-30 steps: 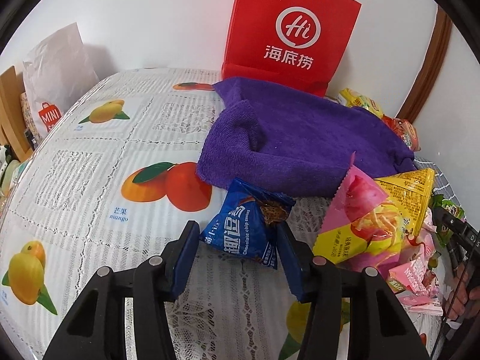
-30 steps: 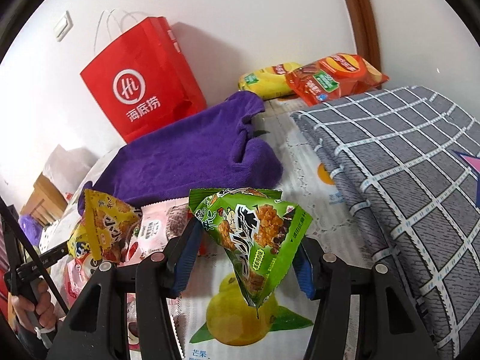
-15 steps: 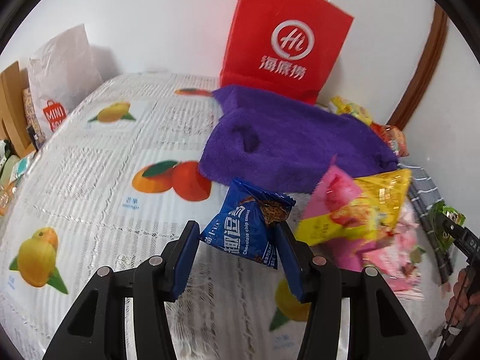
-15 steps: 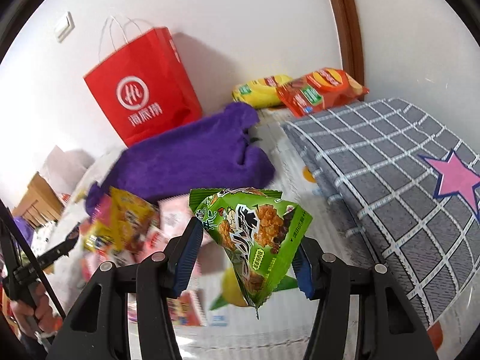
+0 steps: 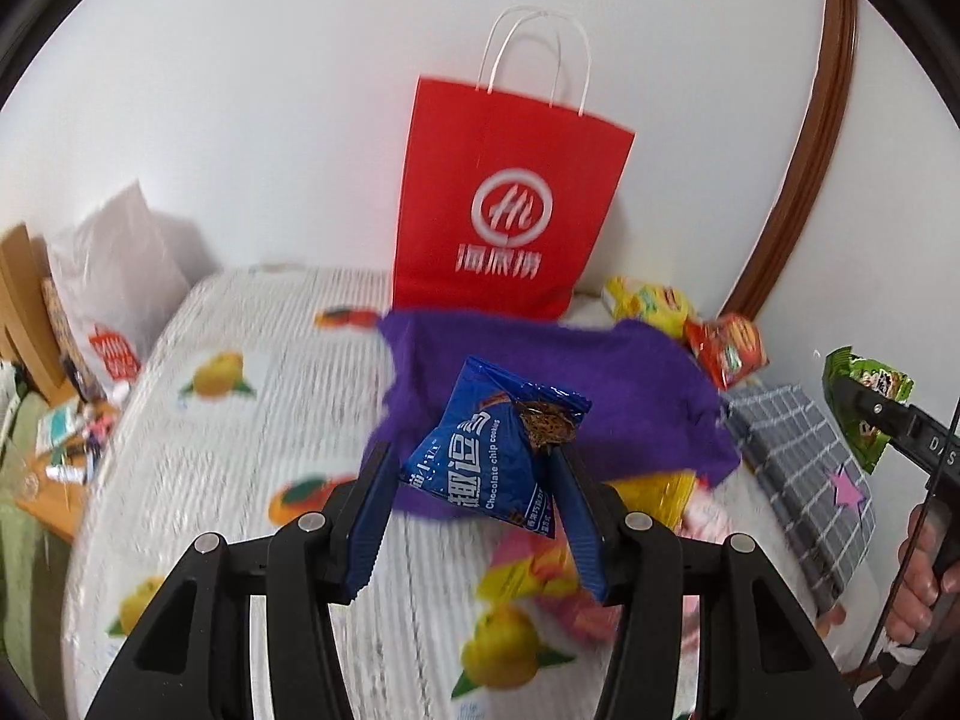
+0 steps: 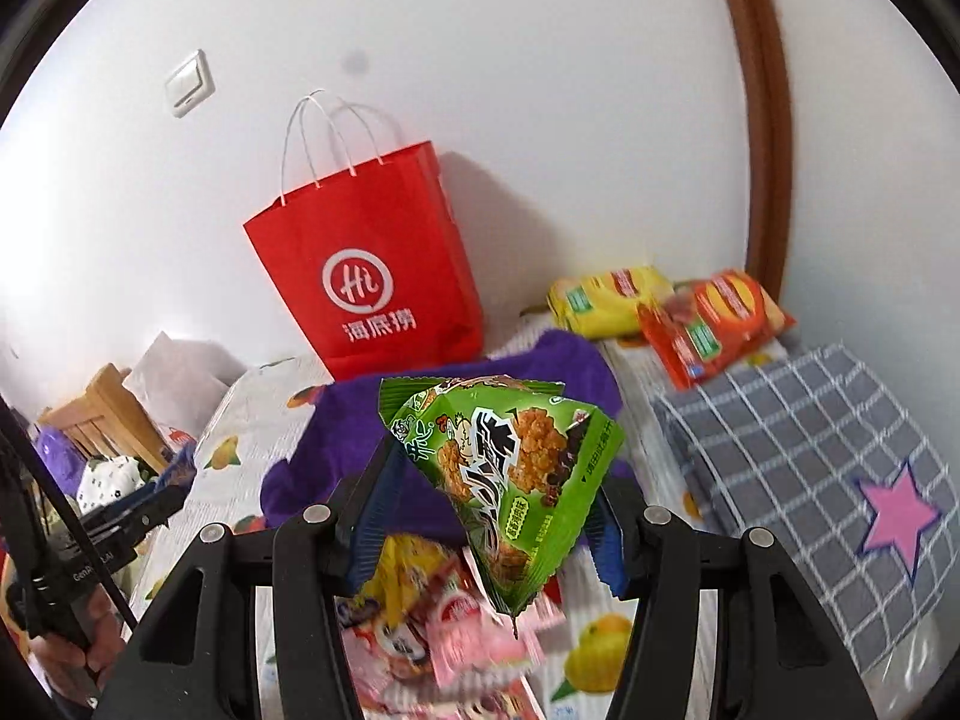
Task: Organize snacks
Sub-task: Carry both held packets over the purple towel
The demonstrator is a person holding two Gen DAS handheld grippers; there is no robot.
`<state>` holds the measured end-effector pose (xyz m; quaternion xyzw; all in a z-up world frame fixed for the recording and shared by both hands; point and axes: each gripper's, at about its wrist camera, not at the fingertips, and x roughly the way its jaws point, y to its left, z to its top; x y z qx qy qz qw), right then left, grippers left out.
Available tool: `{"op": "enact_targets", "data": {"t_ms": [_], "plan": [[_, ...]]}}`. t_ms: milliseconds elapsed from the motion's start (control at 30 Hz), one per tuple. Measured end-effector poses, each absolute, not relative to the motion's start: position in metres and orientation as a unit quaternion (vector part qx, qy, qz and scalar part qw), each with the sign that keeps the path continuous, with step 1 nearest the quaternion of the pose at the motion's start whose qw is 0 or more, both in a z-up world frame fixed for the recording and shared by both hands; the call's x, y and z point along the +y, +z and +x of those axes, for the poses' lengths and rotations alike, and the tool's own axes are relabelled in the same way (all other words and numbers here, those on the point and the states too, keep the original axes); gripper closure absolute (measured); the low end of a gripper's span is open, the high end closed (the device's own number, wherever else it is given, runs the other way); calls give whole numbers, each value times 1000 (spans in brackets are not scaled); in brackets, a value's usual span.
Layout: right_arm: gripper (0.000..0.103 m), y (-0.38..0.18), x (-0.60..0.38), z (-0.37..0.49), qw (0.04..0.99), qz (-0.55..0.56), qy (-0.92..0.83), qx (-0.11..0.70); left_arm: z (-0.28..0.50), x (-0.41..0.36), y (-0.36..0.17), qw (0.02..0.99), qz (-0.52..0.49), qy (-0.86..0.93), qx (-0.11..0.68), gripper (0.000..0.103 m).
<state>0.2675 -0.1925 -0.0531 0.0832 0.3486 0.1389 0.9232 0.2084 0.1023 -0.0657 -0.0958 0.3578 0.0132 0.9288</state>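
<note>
My left gripper (image 5: 474, 474) is shut on a blue chocolate chip cookie packet (image 5: 492, 450) and holds it high above the table. My right gripper (image 6: 492, 480) is shut on a green triangular snack packet (image 6: 510, 474), also lifted; it shows at the right edge of the left wrist view (image 5: 864, 402). A red paper bag (image 5: 510, 210) with white handles stands upright against the wall, also in the right wrist view (image 6: 372, 264). A pile of pink and yellow snack packets (image 6: 432, 606) lies on the table below both grippers (image 5: 540, 564).
A purple towel (image 5: 600, 372) lies in front of the red bag on the fruit-print tablecloth (image 5: 240, 432). Yellow (image 6: 606, 300) and red (image 6: 714, 324) chip bags lie by the wall. A grey checked cloth (image 6: 810, 438) covers the right side. A white bag (image 5: 114, 276) stands left.
Both grippers have risen and pulled back with their packets. The red bag now shows whole with its handles, and the snack pile has dropped lower in both views.
</note>
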Motion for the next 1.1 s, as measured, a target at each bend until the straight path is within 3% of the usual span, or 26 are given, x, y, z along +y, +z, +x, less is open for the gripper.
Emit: {"op": "enact_targets", "data": {"t_ms": [200,667,1100], "plan": [[47,-52,-166,312,913,75,145,374,251,94,-52,931,-82,21,355,53],[47,-76,-132,399,900,70,161,399,348,98,-79,921,-88,31,379,53],[47,-113,-120,439,892,45,158,421,381,99,-114,914,-64,56,397,53]]}}
